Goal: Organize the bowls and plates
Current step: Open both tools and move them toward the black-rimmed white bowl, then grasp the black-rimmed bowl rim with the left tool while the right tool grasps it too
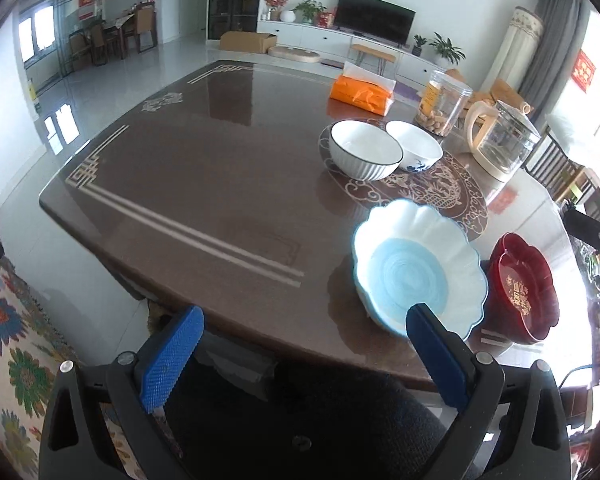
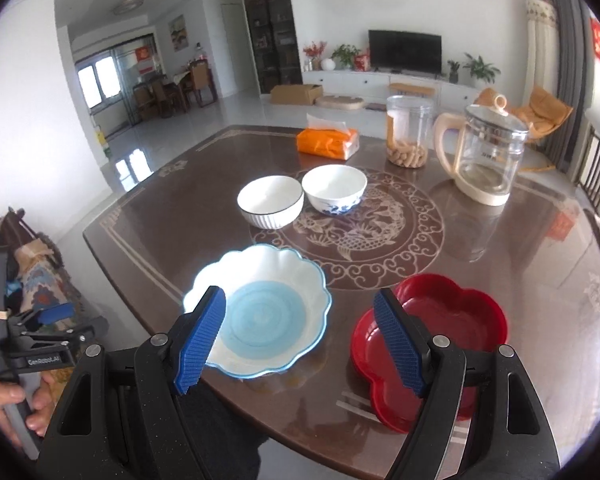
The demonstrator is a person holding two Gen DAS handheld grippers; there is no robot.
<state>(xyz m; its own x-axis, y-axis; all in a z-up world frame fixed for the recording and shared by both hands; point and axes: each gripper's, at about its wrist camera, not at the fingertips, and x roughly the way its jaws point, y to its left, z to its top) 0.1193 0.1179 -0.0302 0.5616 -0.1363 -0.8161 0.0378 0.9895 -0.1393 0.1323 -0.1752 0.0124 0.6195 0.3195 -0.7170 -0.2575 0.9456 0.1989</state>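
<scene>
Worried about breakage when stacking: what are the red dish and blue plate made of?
Red dish: likely plastic or lacquer, judging by its uniform glossy colour and thin moulded lobes. Blue plate: probably glazed ceramic, given its shiny white scalloped rim and swirled blue centre.

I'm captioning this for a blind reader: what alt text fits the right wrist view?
Open blue-padded right tongs hover over a brown table's near edge, above a blue-and-white scalloped plate and a red flower-shaped dish. Behind stand two white bowls, a tissue pack, a snack jar and a glass kettle.
</scene>
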